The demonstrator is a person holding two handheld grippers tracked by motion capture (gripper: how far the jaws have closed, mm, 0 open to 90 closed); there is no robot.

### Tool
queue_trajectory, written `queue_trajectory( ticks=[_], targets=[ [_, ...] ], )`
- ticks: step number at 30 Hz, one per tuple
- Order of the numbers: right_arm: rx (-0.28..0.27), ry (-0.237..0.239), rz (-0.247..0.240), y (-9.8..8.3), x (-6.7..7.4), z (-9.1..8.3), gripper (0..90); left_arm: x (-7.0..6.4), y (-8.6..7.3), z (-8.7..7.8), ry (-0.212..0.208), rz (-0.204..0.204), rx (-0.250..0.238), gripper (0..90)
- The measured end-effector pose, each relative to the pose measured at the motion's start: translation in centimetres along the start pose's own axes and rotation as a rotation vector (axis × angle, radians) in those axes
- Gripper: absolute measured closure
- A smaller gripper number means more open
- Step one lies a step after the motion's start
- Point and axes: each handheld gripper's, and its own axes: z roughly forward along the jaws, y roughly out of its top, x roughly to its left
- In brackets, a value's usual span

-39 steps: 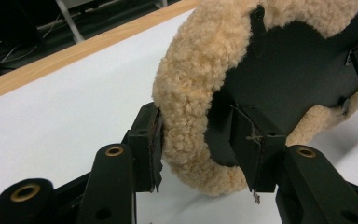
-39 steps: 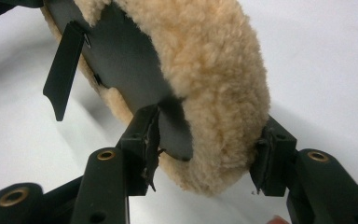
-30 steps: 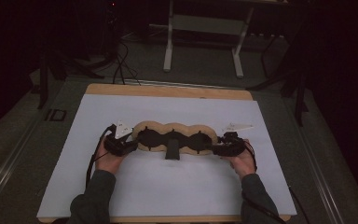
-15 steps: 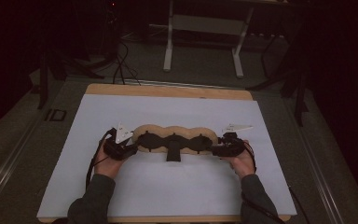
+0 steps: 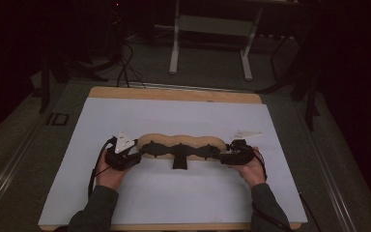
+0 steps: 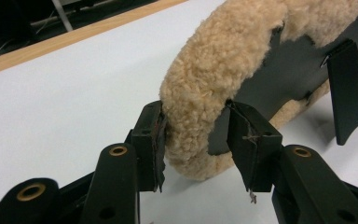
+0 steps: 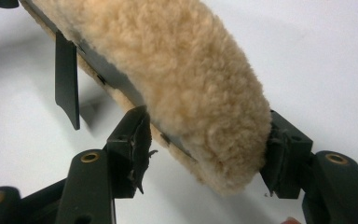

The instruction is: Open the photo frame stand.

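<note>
The fleece pad is lying lengthwise across the middle of the white sheet, its tan pile curling over a dark backing, with a black strap sticking out toward me from its middle.

I am holding its two ends. My left gripper is sitting at the pad's left end; in the left gripper view the fleece edge is lying between my jaws, the left pad touching the pile and the right one resting against the dark backing, so I am clamping that end. My right gripper is at the other end. In the right gripper view its jaws have just been opening with the fleece end between them; one pad is touching the pile, the other is standing just beside the dark edge, and I cannot tell whether it is pressing.

The sheet is lying on a wooden table.
</note>
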Motion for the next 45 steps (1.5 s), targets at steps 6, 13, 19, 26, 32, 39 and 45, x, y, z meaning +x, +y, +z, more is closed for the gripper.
queue_trajectory(
  ticks=[6, 13, 19, 26, 32, 39, 45],
  targets=[
    [0.007, -0.025, -0.011, -0.3, 0.7, -0.2, 39.4, -0.2, -0.2, -0.4, -0.01, 0.011, 0.002, 56.8],
    [0.016, -0.074, -0.026, -0.4, 1.6, -0.3, 37.1, -0.3, -0.5, -0.7, -0.022, 0.02, 0.0, 56.3],
    [0.017, -0.132, -0.046, -0.8, 2.5, -0.3, 35.7, -0.3, -0.7, -0.8, -0.031, 0.024, 0.003, 55.7],
    [-0.003, -0.161, 0.0, -1.8, 2.6, -0.9, 34.7, -0.3, -0.7, -0.9, -0.042, 0.028, 0.013, 54.7],
    [-0.001, -0.161, 0.026, -2.3, 2.6, -1.5, 34.3, -0.2, -0.7, -1.3, -0.049, 0.02, 0.015, 53.6],
    [0.031, -0.168, 0.041, -2.5, 2.8, -1.2, 30.9, 0.3, -0.6, -2.1, -0.067, -0.014, -0.016, 52.2],
    [0.051, -0.183, 0.032, -2.7, 3.3, -1.2, 31.6, 0.8, -0.5, -2.7, -0.082, -0.046, -0.043, 49.5]
  ],
)
